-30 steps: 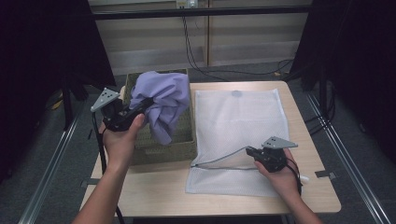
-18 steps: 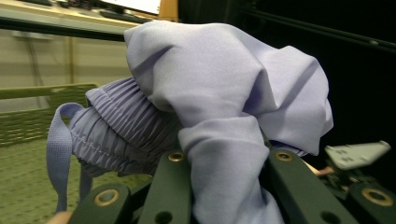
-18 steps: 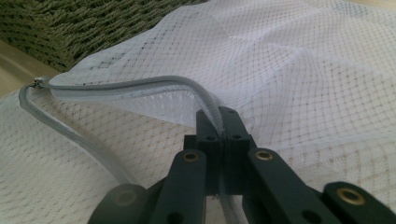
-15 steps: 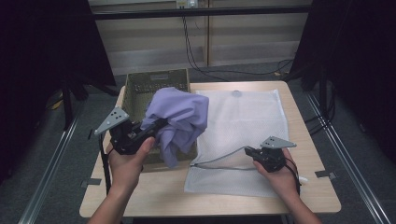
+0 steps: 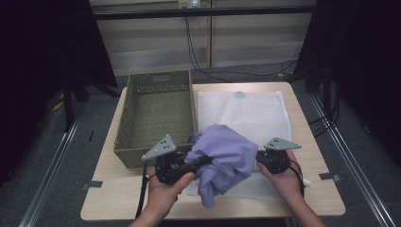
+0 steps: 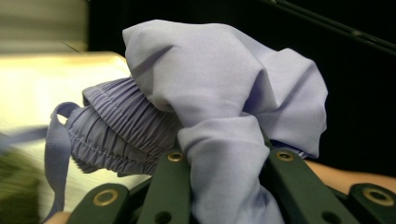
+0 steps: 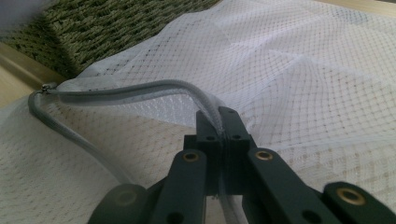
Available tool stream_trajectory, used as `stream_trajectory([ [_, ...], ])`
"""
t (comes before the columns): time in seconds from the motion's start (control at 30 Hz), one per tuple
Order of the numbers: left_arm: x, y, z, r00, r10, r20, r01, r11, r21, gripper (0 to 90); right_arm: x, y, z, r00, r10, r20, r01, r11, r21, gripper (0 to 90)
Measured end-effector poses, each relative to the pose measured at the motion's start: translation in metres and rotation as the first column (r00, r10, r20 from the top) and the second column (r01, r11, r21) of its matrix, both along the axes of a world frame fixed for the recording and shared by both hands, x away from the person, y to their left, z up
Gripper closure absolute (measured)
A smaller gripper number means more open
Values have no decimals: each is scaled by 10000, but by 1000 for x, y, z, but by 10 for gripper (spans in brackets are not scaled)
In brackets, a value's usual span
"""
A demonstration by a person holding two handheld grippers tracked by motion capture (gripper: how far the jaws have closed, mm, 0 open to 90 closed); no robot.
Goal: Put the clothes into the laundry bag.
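Observation:
A lavender garment (image 5: 224, 158) with a gathered band (image 6: 112, 130) hangs bunched from my left gripper (image 5: 201, 162), whose jaws are shut on a fold of it (image 6: 229, 158). It hangs low over the near end of a white mesh laundry bag (image 5: 241, 111) that lies flat on the table. My right gripper (image 5: 261, 159) rests at that near end, shut (image 7: 219, 122) on the bag's grey zipper edge (image 7: 140, 88). It holds that edge raised above the lower mesh layer (image 7: 303, 70). The garment hides part of the bag's near edge in the high view.
An olive woven basket (image 5: 124, 125) stands empty on the table's left half, right beside the bag; its wall (image 7: 116, 23) lies beyond the bag's corner. The wooden table (image 5: 118, 198) ends just behind both hands. Dark floor, rails and cables surround it.
My left gripper has carried the garment from above the basket toward the near right and lower, to the bag's near end beside the right gripper. The right gripper has not moved.

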State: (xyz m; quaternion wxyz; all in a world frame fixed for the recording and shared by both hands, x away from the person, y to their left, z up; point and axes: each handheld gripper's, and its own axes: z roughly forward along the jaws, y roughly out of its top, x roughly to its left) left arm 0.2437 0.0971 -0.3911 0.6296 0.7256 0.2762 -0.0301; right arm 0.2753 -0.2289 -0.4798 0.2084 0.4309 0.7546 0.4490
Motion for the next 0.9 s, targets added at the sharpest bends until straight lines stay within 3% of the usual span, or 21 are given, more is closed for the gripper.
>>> stream_trajectory([
  [0.1,-3,-14,-19,9991,-326,-270,329,9994,117,776,0,-1,0,10000,49,-29,-48,10000,56,888],
  [0.2,-2,-26,-41,9900,-894,-1087,909,9958,83,771,1,-3,1,9999,100,-121,-98,9998,145,886],
  [0.27,-3,-34,-56,9895,-978,-1066,1042,9929,567,763,1,-3,2,9998,118,-160,-115,9997,204,886],
  [0.3,-3,-34,-56,9895,-978,-1066,1042,9929,567,755,1,-3,2,9997,148,-179,-145,9997,182,885],
  [0.37,-3,-42,-72,9859,-1108,-1254,1233,9876,967,713,2,-4,2,9995,252,-176,-250,9996,115,884],
  [0.43,-4,-44,-76,9845,-1162,-1312,1298,9865,998,688,2,-4,2,9992,352,-191,-349,9993,130,884],
  [0.47,-6,-48,-81,9807,-1467,-1294,1627,9790,1230,685,1,-4,2,9993,310,-197,-307,9994,154,885],
  [0.53,-9,-54,-88,9813,-1532,-1164,1736,9659,1921,691,2,-5,3,9994,284,-197,-279,9994,223,885],
  [0.57,-10,-57,-92,9786,-1615,-1274,1847,9625,1986,693,2,-5,4,9995,251,-165,-248,9995,219,885],
  [0.6,-9,-59,-96,9737,-1809,-1385,2060,9586,1965,695,2,-5,4,9996,272,-99,-269,9994,202,885],
  [0.63,-9,-59,-96,9737,-1809,-1385,2060,9586,1965,694,2,-5,4,9996,272,-99,-269,9994,202,885],
  [0.67,-10,-64,-99,9626,-2130,-1674,2420,9538,1781,690,0,-4,6,9997,226,-49,-224,9993,308,885],
  [0.77,-13,-69,-95,9498,-2728,-1532,2965,9411,1623,658,-2,-3,11,9998,144,115,-148,9993,350,885],
  [0.83,-14,-71,-94,9481,-2807,-1496,3027,9406,1536,573,-2,-3,13,9997,163,189,-170,9992,366,885],
  [0.87,-14,-71,-91,9513,-2808,-1274,2967,9459,1310,498,-3,-2,15,9995,116,288,-128,9991,410,885],
  [0.9,-12,-70,-89,9608,-2528,-1141,2657,9568,1180,434,-3,-2,16,9996,57,288,-70,9990,446,885],
])
